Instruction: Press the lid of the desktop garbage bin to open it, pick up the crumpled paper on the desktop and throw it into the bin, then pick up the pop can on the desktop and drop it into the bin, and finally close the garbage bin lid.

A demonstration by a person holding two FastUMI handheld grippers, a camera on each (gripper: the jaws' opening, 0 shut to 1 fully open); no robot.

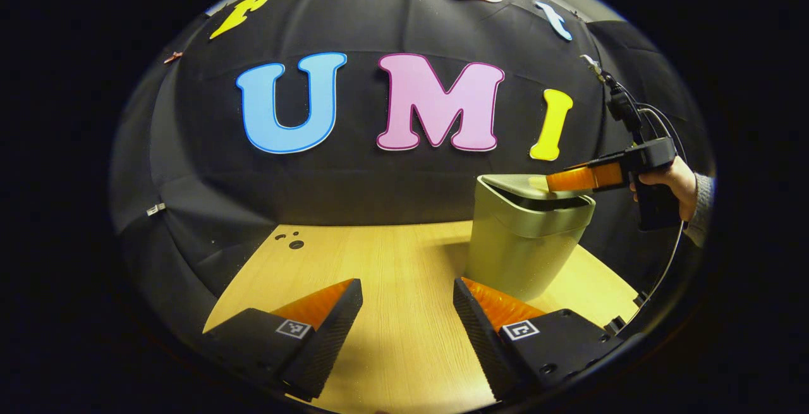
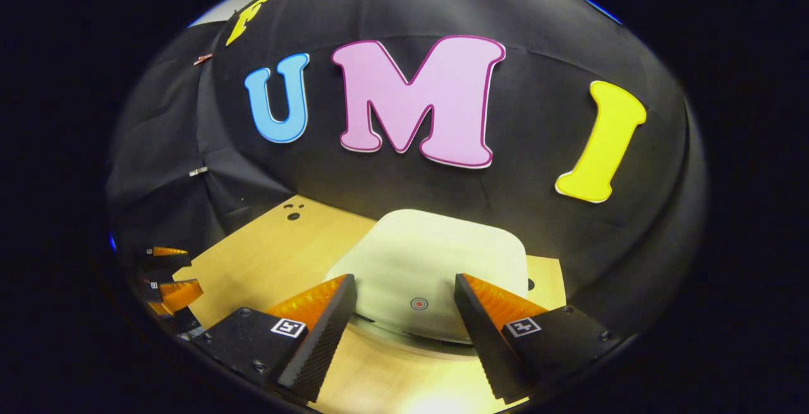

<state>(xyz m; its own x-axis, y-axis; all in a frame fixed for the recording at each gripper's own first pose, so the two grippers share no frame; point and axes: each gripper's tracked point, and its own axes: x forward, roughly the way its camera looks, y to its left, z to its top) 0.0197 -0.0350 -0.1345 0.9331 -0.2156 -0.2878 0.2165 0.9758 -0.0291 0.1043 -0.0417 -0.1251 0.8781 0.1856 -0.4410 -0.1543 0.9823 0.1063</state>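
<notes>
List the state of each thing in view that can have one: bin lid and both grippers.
bin lid: tilted, near edge pushed down, a dark gap showing at the bin rim.
right gripper: fingers apart, tips on the lid, grasping nothing.
left gripper: open, empty, above the table.

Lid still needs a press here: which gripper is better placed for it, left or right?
Right, probably. The right gripper is open and sits directly over the bin lid; its fingers straddle the lid's round mark. The left gripper, also open, is low over the table, beside the bin.
</notes>
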